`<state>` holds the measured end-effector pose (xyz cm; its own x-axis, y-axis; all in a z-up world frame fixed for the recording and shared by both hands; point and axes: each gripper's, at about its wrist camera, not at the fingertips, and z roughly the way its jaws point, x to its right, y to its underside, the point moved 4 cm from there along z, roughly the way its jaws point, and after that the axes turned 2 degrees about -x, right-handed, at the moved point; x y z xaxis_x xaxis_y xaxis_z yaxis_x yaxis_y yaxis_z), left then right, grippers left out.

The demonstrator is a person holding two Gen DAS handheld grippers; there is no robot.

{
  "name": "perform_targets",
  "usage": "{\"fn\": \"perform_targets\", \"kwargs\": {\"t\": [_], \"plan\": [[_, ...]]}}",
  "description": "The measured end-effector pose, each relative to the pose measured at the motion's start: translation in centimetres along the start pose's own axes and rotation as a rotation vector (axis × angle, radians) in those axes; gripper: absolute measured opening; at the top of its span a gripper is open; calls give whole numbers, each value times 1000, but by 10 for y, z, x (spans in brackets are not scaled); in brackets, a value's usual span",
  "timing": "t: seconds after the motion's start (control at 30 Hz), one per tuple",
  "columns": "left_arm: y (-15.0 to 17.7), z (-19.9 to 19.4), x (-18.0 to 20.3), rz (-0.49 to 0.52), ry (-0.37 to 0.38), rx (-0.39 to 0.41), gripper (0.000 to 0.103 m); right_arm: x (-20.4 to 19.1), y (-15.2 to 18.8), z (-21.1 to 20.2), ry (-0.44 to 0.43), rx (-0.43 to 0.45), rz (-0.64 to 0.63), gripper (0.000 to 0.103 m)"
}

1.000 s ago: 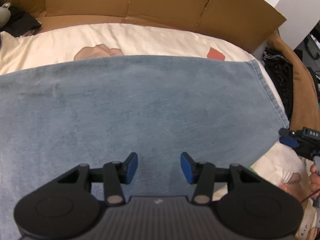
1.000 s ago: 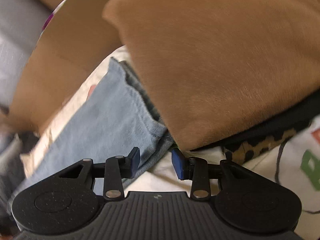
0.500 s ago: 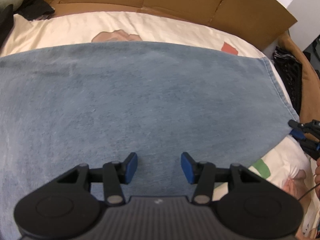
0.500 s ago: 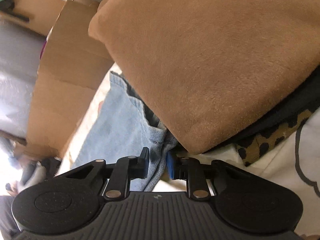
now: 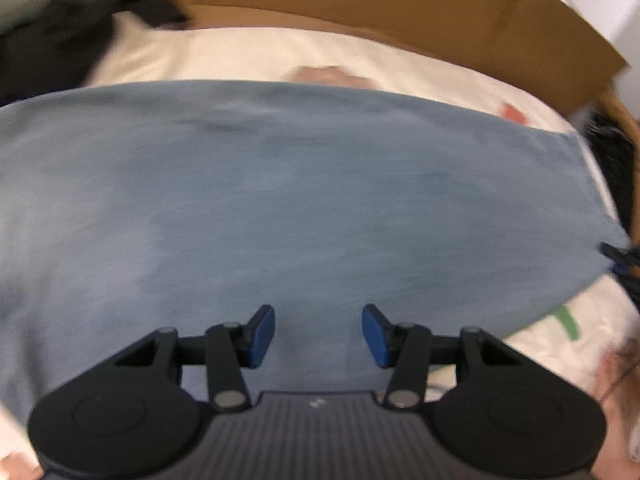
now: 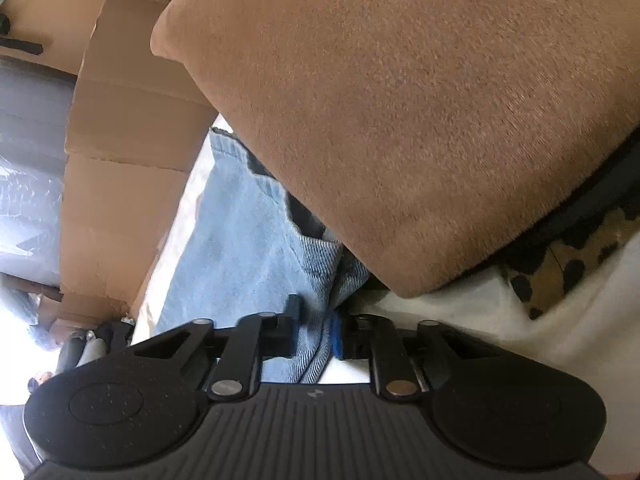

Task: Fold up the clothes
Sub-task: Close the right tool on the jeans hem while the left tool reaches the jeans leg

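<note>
A large blue denim garment point(image 5: 300, 200) lies spread flat on a cream printed sheet point(image 5: 240, 56). My left gripper point(image 5: 319, 334) hovers over its near middle, open, with nothing between its blue pads. At the garment's right corner the right gripper point(image 5: 620, 256) shows at the frame edge, blurred. In the right wrist view the right gripper point(image 6: 316, 328) has its jaws closing, and the hemmed corner of the denim point(image 6: 248, 248) is pinched between the pads. The rest of that corner runs under a tan cushion.
A tan cushion point(image 6: 400, 100) overhangs the corner, with black and leopard-print cloth point(image 6: 560, 264) beneath it. Cardboard walls point(image 5: 380, 12) stand behind the sheet. Dark clothes point(image 5: 60, 40) are piled at the far left. A person's hand point(image 5: 616, 372) is at the lower right.
The right jaws have narrowed from a wide gap onto the denim corner. The left gripper has slid sideways over the garment, staying open; its view is now blurred.
</note>
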<state>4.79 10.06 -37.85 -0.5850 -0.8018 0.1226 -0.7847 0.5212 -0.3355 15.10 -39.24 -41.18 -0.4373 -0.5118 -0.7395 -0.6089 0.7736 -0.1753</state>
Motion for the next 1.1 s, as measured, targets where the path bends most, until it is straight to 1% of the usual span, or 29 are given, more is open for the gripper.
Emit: {"fn": "perform_targets", "kwargs": {"t": [0.1, 0.2, 0.33, 0.37, 0.4, 0.43, 0.57, 0.63, 0.73, 0.77, 0.83, 0.87, 0.93, 1.1], "plan": [[8, -15, -25, -51, -57, 10, 52, -3, 0, -3, -30, 5, 2, 7], [18, -28, -56, -154, -90, 6, 52, -5, 1, -4, -48, 7, 13, 7], [36, -46, -105, -315, -157, 0, 52, -3, 4, 0, -25, 1, 22, 12], [41, -49, -116, -344, -175, -4, 52, -4, 6, 2, -23, 4, 18, 15], [47, -52, -127, -373, -194, -8, 52, -4, 8, 4, -21, 6, 14, 21], [52, -54, -138, -410, -209, -16, 52, -4, 10, 5, -20, 8, 13, 22], [70, -61, -170, -541, -224, -31, 52, -6, 18, 14, -33, 28, 28, 22], [75, -63, -176, -560, -228, -27, 54, -7, 21, 21, -38, 31, 46, 21], [84, -63, -183, -597, -208, -19, 54, -6, 22, 29, -44, 37, 86, 23], [86, -62, -184, -622, -187, -10, 54, -5, 20, 31, -48, 35, 97, 23], [91, -67, -188, -667, -156, 10, 54, -3, 15, 34, -56, 32, 121, 20], [91, -66, -188, -682, -148, 17, 54, -3, 14, 36, -62, 30, 131, 14], [93, -67, -190, -700, -120, 39, 54, -3, 13, 36, -79, 22, 146, 9], [102, -62, -192, -736, -74, 68, 53, -11, 7, 30, -99, 17, 167, 7]]}}
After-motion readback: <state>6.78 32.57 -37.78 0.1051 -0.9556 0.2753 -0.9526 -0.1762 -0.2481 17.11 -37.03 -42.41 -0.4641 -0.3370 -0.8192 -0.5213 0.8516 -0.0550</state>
